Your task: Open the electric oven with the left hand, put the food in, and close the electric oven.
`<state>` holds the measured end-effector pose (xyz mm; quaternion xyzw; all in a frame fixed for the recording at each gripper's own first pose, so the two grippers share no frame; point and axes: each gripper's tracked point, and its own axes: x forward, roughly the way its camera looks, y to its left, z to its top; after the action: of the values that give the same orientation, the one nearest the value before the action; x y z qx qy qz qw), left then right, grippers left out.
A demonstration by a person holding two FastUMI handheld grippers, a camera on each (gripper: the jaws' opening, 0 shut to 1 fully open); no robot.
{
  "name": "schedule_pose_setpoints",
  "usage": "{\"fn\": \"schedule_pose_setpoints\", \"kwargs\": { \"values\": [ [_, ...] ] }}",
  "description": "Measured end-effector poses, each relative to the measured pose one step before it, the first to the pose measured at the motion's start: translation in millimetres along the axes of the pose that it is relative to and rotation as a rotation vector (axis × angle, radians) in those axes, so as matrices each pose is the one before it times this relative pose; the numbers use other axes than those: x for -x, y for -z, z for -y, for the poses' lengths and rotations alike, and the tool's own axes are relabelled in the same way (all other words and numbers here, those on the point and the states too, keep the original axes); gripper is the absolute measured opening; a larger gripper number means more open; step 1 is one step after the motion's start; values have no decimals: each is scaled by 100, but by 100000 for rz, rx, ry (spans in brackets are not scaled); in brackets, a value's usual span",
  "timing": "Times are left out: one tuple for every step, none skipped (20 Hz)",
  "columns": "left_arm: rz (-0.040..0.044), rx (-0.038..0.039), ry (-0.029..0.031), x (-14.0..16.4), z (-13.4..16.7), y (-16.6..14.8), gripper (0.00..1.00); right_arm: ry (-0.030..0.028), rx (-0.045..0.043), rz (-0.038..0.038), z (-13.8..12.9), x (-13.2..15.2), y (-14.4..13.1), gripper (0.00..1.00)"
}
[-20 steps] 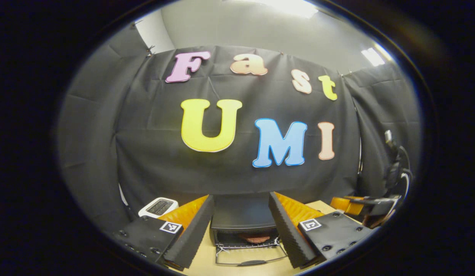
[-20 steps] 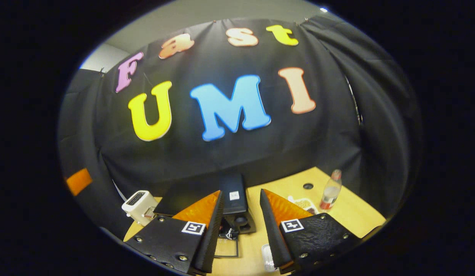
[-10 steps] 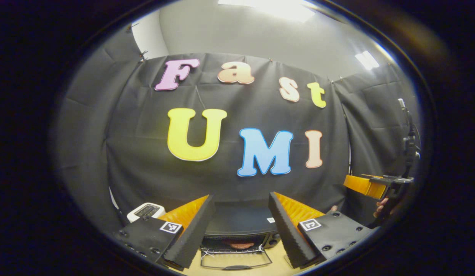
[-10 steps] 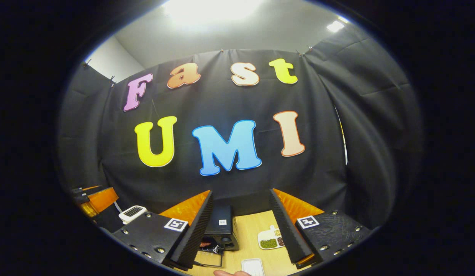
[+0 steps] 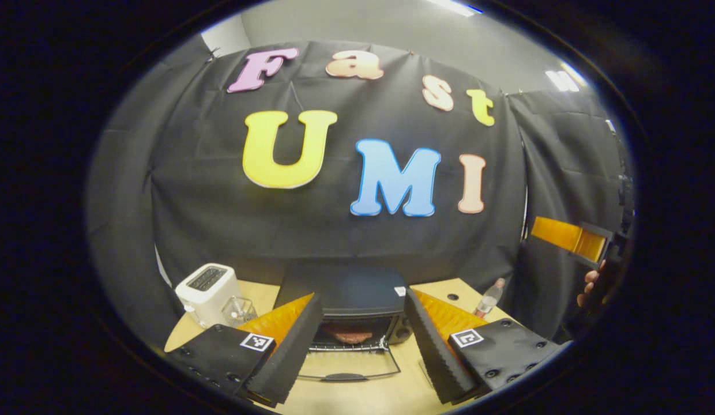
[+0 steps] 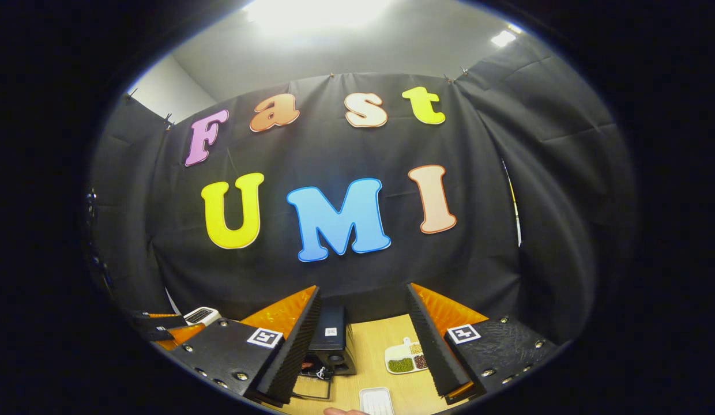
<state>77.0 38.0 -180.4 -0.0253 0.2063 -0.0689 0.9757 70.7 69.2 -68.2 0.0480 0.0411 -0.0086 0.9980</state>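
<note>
The black electric oven stands on the wooden table with its glass door folded down flat toward me. A reddish piece of food lies on the rack inside. My left gripper hovers open in front of and above the oven, holding nothing. In the right gripper view the oven shows from its right side, low and to the left, door down. My right gripper is open and empty, raised well above the table. It shows at the far right of the left gripper view, right gripper, held by a hand.
A white toaster sits left of the oven and a clear bottle to its right. Right of the oven lie a divided plate of beans and a small white tray. A fingertip pokes in at the bottom edge.
My left gripper has drawn back and tipped down, so the oven looks smaller and more table shows. The right gripper rose a second ago and has held nearly still since.
</note>
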Motion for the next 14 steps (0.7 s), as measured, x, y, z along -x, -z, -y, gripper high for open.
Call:
{"fn": "schedule_pose_setpoints", "kwargs": {
  "values": [
    [-4874, -8, -265, -584, -158, 1771, 100, 362, -21, -902, 193, -119, 310, 88],
    [-4339, 109, -683, -381, -302, 1612, 91, 298, -13, -1348, 209, -150, 314, 89],
    [-3373, 368, -463, -401, -229, 1403, 91, 156, -196, -1350, 189, -208, 414, 89],
    [-2914, 487, -198, -479, -31, 1464, 96, 328, -236, -837, 233, -84, 193, 89],
    [-3033, 339, -85, -563, -105, 1326, 96, 142, 56, -583, 343, 151, 259, 89],
    [-3210, 30, -217, -576, -154, 1618, 96, 284, 38, -618, 311, -122, 261, 89],
    [-4133, -97, -651, -594, -109, 1717, 96, 225, -133, -659, 311, -142, 256, 88],
    [-3957, -351, -1043, -528, -268, 1801, 100, -174, -250, -456, 234, -137, 107, 89],
    [-4083, 191, -892, -578, -65, 1611, 96, 153, -110, -221, 277, -75, 76, 89],
    [-2816, 103, -632, -657, -43, 1374, 98, 213, 225, -121, 337, -110, 61, 89],
    [-3304, 27, -468, -604, -29, 1212, 100, 352, 450, -332, 379, -55, 227, 89],
    [-3191, -284, -789, -505, -145, 1227, 96, 407, 452, -485, 368, -132, 179, 89],
    [-2904, -724, -567, -645, -27, 1122, 96, 161, 251, -639, 348, -141, 326, 89],
    [-3122, -1069, -854, -696, -61, 1154, 96, 214, -2, -592, 302, -86, 239, 89]
  ]
}}
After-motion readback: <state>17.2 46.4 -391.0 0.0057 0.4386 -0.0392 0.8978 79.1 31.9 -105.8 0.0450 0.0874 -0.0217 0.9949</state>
